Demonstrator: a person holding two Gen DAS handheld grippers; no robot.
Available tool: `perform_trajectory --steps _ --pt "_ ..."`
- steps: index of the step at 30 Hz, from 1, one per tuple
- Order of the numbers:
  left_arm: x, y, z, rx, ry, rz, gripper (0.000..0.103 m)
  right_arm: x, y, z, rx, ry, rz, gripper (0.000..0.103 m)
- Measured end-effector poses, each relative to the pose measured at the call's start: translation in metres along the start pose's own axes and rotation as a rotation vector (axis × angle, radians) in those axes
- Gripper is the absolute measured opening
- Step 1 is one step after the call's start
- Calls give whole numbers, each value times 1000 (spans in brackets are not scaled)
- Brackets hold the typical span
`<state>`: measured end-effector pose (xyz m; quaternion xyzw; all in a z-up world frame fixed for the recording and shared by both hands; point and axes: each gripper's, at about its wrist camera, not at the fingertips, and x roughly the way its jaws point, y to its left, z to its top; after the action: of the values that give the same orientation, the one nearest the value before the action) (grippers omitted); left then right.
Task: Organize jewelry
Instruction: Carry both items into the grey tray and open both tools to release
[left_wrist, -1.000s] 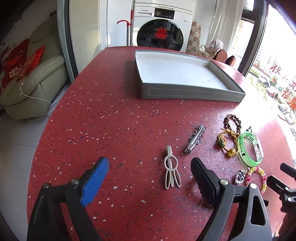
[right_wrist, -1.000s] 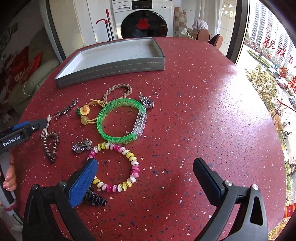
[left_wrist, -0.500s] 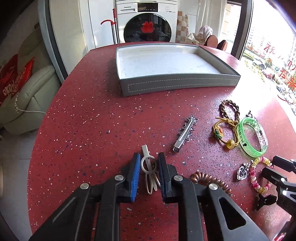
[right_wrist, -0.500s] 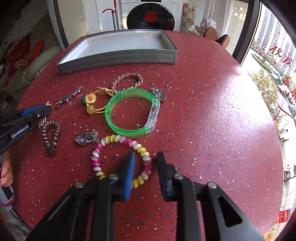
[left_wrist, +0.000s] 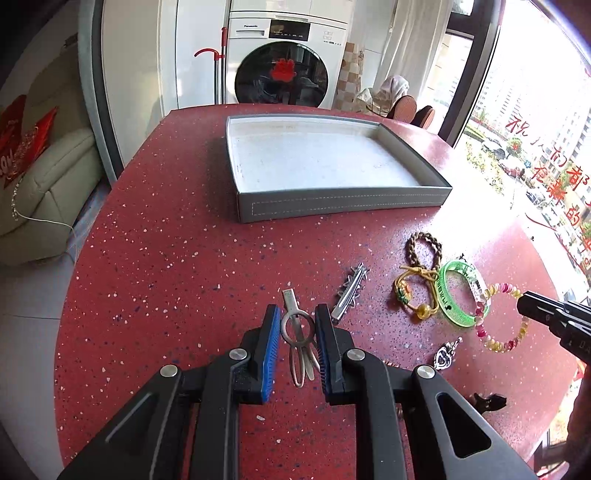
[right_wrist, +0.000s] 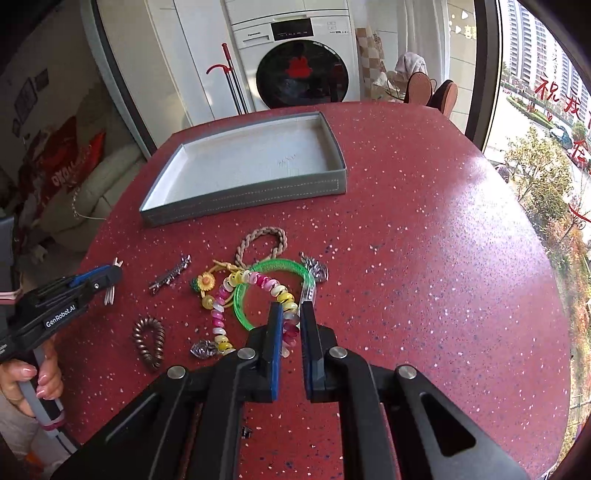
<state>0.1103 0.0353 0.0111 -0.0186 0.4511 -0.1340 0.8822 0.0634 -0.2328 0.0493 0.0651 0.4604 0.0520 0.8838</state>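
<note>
Beaded bracelet (right_wrist: 255, 295) clamped between right gripper (right_wrist: 291, 325) fingers, raised, dangling over green bangle (right_wrist: 258, 291). Silver hair clip (left_wrist: 297, 332) pinched between left gripper (left_wrist: 295, 332) fingers, ring part at blue pads; lifted or touching the surface (left_wrist: 166, 258), cannot tell. Left of bangle: yellow flower tie (right_wrist: 206, 286), spiked barrette (right_wrist: 170, 275); braided loop (right_wrist: 262, 240) behind. Brown spiral tie (right_wrist: 149, 341) and heart charm (right_wrist: 203, 349) toward near edge. Grey tray (right_wrist: 243, 199) toward far edge, well apart from the pile.
</note>
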Motion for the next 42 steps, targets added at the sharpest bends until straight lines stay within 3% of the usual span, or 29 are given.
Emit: perform_trajectory --steps 7,13,19,23,31,40,41,42 --pt "-5 -3 52 -7 -37 -46 37 9 6 69 -18 -46 35 10" --pt "7 -9 114 11 -79 -35 37 41 11 131 -19 -50 66 10" --pt "48 -15 169 3 -82 -9 37 89 10 175 6 -28 62 10" --pt "91 -17 195 -1 -35 12 37 124 3 193 37 -8 50 10" --pt "159 -13 191 14 55 83 37 183 -2 195 39 47 3 10" --pt "184 -18 183 63 76 152 38 208 -8 181 43 104 -31 11" --pt "184 -19 182 69 73 161 38 206 -8 180 39 95 -28 13" --pt "184 -19 182 72 70 169 38 206 -7 180 36 95 -31 25"
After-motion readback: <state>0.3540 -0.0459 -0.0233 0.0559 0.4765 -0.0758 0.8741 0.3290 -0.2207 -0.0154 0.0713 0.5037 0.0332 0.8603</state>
